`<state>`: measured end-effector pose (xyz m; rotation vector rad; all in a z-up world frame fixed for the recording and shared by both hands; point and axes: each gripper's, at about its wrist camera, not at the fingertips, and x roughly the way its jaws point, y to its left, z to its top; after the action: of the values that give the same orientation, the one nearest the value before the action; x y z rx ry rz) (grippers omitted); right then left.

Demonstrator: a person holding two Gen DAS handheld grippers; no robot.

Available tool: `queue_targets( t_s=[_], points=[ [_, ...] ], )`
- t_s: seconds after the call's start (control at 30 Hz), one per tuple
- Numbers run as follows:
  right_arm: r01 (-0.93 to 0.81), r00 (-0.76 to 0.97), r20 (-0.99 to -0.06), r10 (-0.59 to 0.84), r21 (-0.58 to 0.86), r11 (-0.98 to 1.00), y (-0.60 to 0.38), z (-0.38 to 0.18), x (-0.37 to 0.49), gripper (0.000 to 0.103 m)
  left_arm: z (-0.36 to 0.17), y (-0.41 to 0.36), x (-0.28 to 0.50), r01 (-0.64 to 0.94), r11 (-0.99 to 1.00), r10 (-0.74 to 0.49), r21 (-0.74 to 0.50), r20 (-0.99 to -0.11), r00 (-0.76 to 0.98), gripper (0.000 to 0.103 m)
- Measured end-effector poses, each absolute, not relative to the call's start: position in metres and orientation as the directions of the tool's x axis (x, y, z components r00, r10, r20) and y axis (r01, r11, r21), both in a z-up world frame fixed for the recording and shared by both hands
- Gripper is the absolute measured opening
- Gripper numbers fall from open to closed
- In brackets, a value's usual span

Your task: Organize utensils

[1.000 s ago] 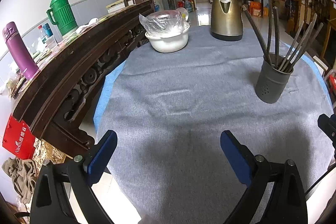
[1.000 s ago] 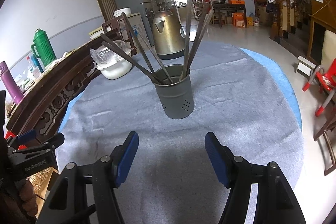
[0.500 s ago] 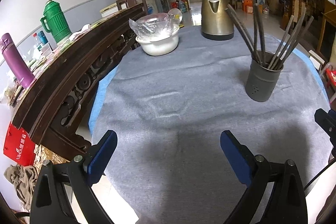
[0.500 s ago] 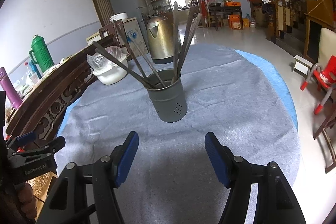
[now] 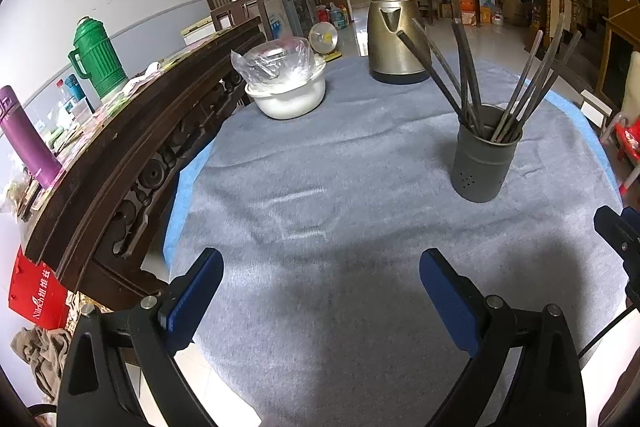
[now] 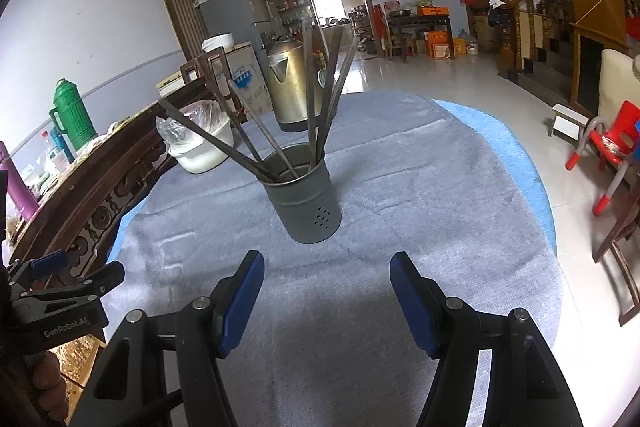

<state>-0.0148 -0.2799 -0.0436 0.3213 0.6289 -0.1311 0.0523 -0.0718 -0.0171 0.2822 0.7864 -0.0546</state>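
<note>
A grey perforated utensil holder (image 5: 485, 158) (image 6: 305, 195) stands on the grey tablecloth (image 5: 340, 167) (image 6: 420, 195). Several long dark metal utensils (image 5: 464, 79) (image 6: 316, 95) lean out of it in a fan. My left gripper (image 5: 320, 287) hovers over the near part of the cloth, open, with nothing between its blue pads. The holder is ahead of it and to the right. My right gripper (image 6: 327, 291) is open too, empty, a short way in front of the holder. Its tip shows at the right edge of the left wrist view, and the left gripper (image 6: 68, 291) shows at the left edge of the right wrist view.
At the back of the table stand a brass-coloured kettle (image 5: 394, 37) (image 6: 294, 87) and a white bowl (image 5: 288, 95) (image 6: 202, 151) under a plastic bag. A carved dark wooden bench back (image 5: 132, 131) runs along the left edge. A red child's chair (image 6: 612, 147) is on the right.
The left wrist view has drawn back and up a little, so the holder and kettle sit lower and further left. In the right wrist view the holder has sunk lower. Both grippers stay open.
</note>
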Motion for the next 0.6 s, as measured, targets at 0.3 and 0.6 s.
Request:
queue_targets(
  t_s=[0.3, 0.6],
  points=[
    [0.218, 0.817, -0.576, -0.043, 0.239, 0.946, -0.281, -0.030, -0.017, 0.070, 0.005, -0.074, 0.055, 0.154, 0.964, 0.034, 0.218, -0.673, 0.739, 0.098],
    [0.215, 0.839, -0.540, -0.072, 0.206, 0.955, -0.277, -0.012, -0.024, 0.070, 0.023, -0.079, 0.048, 0.163, 0.963, 0.013, 0.214, -0.641, 0.767, 0.098]
  ],
)
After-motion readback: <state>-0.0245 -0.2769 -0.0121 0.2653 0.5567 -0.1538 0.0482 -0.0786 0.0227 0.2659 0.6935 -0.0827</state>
